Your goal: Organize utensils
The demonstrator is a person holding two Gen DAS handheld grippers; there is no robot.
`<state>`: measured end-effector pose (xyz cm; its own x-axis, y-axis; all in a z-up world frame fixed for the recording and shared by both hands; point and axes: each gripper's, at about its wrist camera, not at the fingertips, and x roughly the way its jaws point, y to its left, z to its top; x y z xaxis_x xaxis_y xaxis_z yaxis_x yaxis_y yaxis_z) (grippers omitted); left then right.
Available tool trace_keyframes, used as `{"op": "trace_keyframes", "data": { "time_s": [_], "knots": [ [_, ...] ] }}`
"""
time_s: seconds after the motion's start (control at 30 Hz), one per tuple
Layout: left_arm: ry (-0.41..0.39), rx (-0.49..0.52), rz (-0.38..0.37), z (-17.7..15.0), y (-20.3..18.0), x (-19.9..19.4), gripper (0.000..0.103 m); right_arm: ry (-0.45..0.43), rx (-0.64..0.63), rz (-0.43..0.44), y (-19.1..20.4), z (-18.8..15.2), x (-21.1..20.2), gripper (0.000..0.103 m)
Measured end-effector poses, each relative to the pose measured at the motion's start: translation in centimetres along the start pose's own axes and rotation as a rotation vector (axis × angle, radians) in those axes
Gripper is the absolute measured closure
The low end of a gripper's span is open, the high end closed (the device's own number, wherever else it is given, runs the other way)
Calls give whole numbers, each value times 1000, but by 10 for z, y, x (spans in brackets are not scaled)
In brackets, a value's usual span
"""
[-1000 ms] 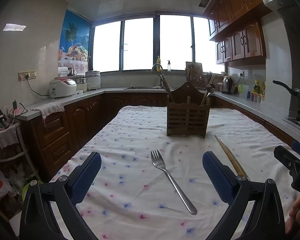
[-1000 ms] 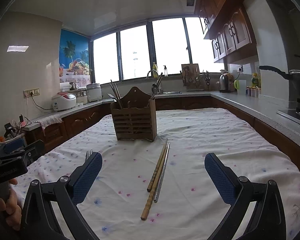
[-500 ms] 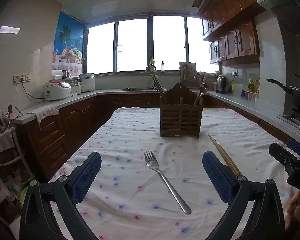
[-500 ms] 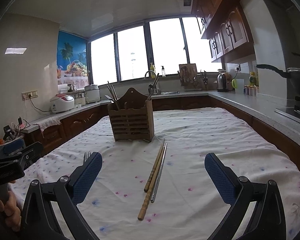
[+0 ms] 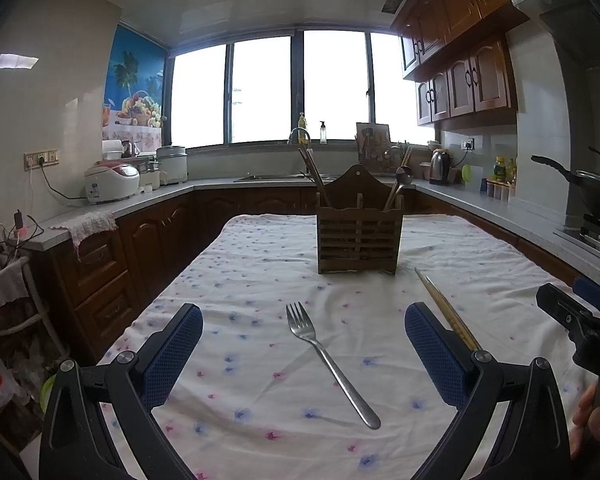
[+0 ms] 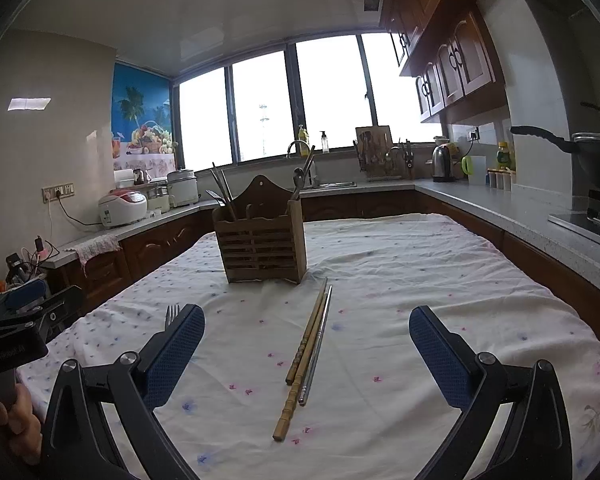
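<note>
A: Left wrist view first: what is the left gripper [image 5: 302,346] doing?
B: Its blue pads are spread wide with nothing between them. It hovers over the bench [image 5: 260,264], which is covered with a white flowered cloth [image 5: 236,384]. A metal fork [image 5: 327,360] lies flat on the cloth in the gap between the fingers, tines pointing away toward the wooden holder [image 5: 359,236].

A: And the holder?
B: It stands upright further back on the bench, with a few utensils already sticking out of it at either end.

A: What about the right side?
B: The right gripper [image 6: 306,354] is also wide apart and holds nothing. Ahead of it three chopsticks [image 6: 306,354] lie close together on the cloth, two wooden and one metal, their far tips just short of the holder [image 6: 262,240]. The fork's tines [image 6: 172,314] peek out behind its left finger.

A: Do the grippers see each other?
B: Yes. The left one shows at the left edge of the right view, gripped by a hand [image 6: 18,428].
</note>
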<state>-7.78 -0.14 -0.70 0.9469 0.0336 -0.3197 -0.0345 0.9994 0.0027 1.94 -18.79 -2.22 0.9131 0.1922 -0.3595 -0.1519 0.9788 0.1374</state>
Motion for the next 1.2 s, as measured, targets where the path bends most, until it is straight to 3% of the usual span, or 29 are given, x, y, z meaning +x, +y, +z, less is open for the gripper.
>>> {"op": "trace_keyframes", "data": {
  "time_s": [1.2],
  "knots": [
    [10,3,1,0,-3,3,1,6,-2,1,-1,-2,2,0]
  ]
}}
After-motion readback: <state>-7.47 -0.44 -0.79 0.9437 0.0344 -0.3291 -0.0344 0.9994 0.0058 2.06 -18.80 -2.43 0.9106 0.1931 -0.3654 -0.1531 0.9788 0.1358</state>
